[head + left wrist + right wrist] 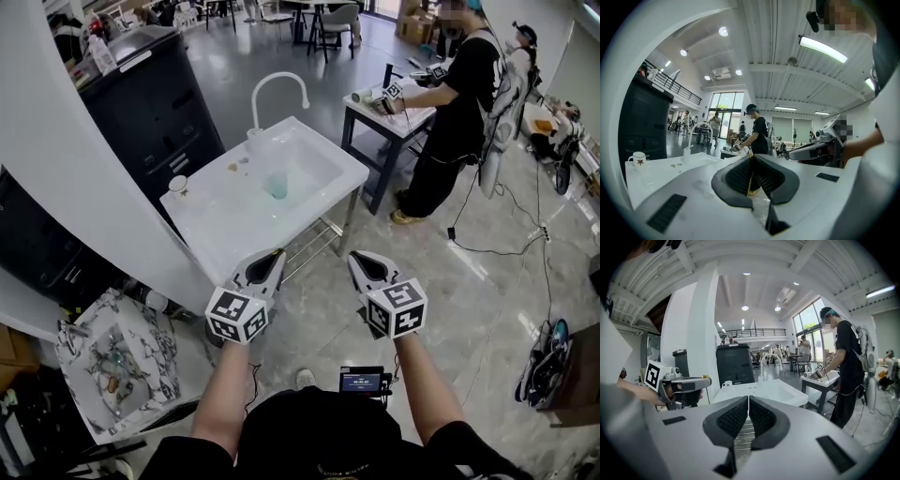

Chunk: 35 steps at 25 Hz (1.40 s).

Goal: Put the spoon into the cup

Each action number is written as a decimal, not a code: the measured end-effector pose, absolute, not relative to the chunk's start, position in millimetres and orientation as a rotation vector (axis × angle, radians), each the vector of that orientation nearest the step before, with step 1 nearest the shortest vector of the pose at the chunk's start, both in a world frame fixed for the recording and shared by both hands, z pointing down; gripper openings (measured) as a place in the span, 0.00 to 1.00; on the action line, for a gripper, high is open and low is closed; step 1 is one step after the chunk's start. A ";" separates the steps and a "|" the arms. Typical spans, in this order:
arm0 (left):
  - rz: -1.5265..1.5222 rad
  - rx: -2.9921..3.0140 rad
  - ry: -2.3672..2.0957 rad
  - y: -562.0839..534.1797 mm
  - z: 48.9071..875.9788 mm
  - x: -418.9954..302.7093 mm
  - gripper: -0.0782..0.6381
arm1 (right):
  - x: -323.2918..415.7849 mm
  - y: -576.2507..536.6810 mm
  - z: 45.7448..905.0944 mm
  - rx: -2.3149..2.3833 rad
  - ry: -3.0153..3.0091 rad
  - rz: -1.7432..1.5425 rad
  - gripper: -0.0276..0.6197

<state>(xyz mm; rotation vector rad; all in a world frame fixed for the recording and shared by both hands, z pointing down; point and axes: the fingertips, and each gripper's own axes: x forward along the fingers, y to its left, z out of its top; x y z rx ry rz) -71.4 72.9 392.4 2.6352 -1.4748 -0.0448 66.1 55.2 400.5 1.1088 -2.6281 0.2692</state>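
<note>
A white mug with a red mark stands at the left corner of the white sink table; it also shows in the left gripper view and small in the right gripper view. A teal cup sits in the basin. I cannot make out a spoon; only small bits lie on the rim by the tap. My left gripper and right gripper hang side by side over the floor, short of the table's near edge. Both are shut with nothing between their jaws.
A curved white tap rises at the sink's back. A black cabinet stands behind left. A person in black works at a small table to the right. A marbled stand is at lower left; cables lie on the floor.
</note>
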 end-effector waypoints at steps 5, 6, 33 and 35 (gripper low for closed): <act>-0.069 2.632 -1.469 52.8 394.4 -89.8 0.13 | 48.9 38.2 403.1 1.118 -2.621 0.270 0.14; -0.071 2.631 -1.466 50.4 395.8 -91.4 0.13 | 47.0 35.4 405.0 1.118 -2.616 0.272 0.14; -0.048 2.506 -1.595 -127.1 412.7 -132.6 0.13 | -2.0 -155.0 420.8 0.936 -2.671 0.317 0.14; -0.045 2.487 -1.611 -148.2 413.1 -134.6 0.13 | -4.8 -177.5 421.0 0.911 -2.675 0.326 0.14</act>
